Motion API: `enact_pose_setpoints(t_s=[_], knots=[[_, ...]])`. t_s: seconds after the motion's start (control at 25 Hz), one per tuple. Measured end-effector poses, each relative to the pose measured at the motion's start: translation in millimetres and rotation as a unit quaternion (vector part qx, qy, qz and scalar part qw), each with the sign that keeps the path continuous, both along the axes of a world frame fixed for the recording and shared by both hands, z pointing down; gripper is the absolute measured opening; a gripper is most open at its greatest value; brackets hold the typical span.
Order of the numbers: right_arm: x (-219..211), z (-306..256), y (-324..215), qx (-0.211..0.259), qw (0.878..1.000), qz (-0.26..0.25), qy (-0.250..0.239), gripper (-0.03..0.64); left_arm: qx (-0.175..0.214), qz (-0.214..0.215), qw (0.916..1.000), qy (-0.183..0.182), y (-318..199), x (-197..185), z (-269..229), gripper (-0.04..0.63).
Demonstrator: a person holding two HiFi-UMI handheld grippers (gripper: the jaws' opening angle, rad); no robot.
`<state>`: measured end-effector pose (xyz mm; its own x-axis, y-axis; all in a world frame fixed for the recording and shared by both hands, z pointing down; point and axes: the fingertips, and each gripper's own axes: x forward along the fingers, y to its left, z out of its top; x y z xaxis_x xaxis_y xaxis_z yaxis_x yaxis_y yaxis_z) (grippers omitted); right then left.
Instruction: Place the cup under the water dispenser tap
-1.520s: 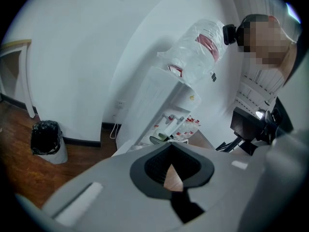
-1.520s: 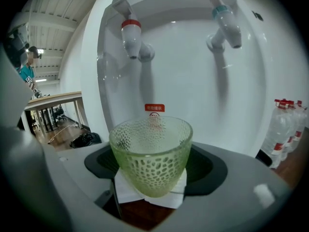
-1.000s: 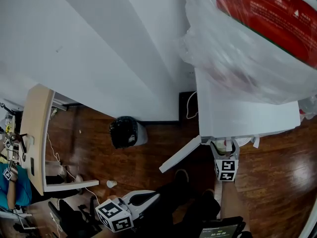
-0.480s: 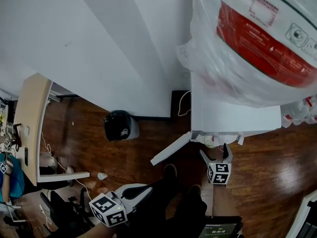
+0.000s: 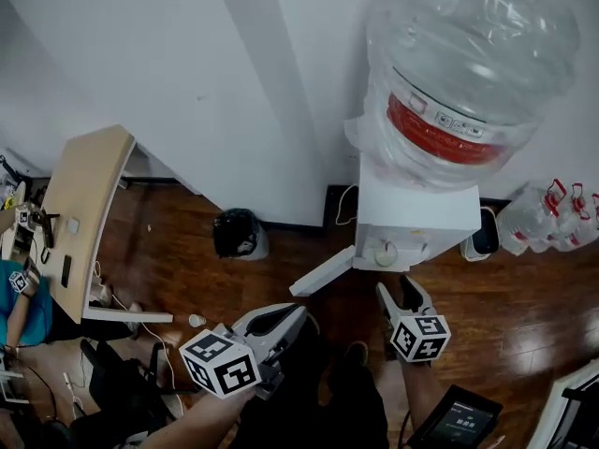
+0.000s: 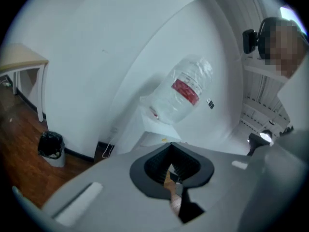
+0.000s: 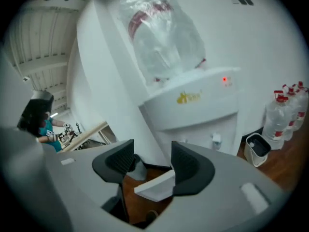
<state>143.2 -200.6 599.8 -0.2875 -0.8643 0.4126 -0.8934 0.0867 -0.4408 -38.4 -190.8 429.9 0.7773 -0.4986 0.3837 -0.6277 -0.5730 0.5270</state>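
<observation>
A pale cup point(image 5: 386, 253) stands in the recess of the white water dispenser point(image 5: 416, 209), below its taps point(image 7: 216, 139); a big clear bottle point(image 5: 468, 64) sits on top. My right gripper point(image 5: 402, 293) hangs in front of the dispenser, short of the cup and apart from it. Its jaws are closing with nothing between them point(image 7: 152, 153). My left gripper point(image 5: 281, 321) is lower left of the dispenser, over the wood floor, empty, with its dark pads point(image 6: 157, 166) met at the tips. The cup is hidden in both gripper views.
The dispenser's lower door point(image 5: 323, 271) hangs open toward me. A black bin point(image 5: 239, 234) stands by the wall and a desk point(image 5: 84, 213) at the left. Several water jugs point(image 5: 543, 218) and a small white bin point(image 5: 484, 238) stand to the right. A stray paper cup point(image 5: 196, 321) lies on the floor.
My right gripper has let go of the cup, drawn back from the recess and risen. The left gripper has risen too. The head view has lifted, showing the whole bottle.
</observation>
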Motion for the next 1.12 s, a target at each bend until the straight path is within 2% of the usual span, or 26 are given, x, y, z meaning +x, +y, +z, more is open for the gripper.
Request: enact_pose_setpoints(t_s=[0.08, 0.16, 0.24, 0.4, 0.64, 0.76, 0.96, 1.12], knots=[[-9, -53, 13, 0.003, 1.000, -0.005, -0.031, 0.186, 0.028, 0.002, 0.9996, 0.000, 7, 1, -33, 0.169], [-16, -100, 28, 0.006, 0.998, -0.014, -0.059, 0.106, 0.037, 0.004, 0.9992, 0.016, 21, 0, -62, 0.163], [-24, -148, 41, 0.033, 0.997, -0.021, -0.064, 0.112, 0.050, 0.012, 0.9981, 0.034, 37, -4, -88, 0.161], [-53, -211, 73, 0.060, 0.996, -0.028, -0.051, 0.121, 0.093, 0.020, 0.9951, 0.024, 67, -35, -129, 0.161], [-100, -265, 122, 0.065, 0.995, -0.017, -0.071, 0.109, 0.096, 0.026, 0.9946, 0.028, 105, -87, -162, 0.153], [-124, -289, 147, 0.078, 0.993, -0.014, -0.083, 0.061, 0.106, 0.026, 0.9938, 0.024, 120, -110, -170, 0.144], [-151, -313, 187, 0.088, 0.994, -0.017, -0.070, 0.000, 0.110, 0.053, 0.9921, 0.028, 147, -121, -171, 0.141], [-166, -320, 212, 0.096, 0.992, -0.020, -0.075, 0.000, 0.113, 0.063, 0.9911, 0.030, 162, -124, -173, 0.141]])
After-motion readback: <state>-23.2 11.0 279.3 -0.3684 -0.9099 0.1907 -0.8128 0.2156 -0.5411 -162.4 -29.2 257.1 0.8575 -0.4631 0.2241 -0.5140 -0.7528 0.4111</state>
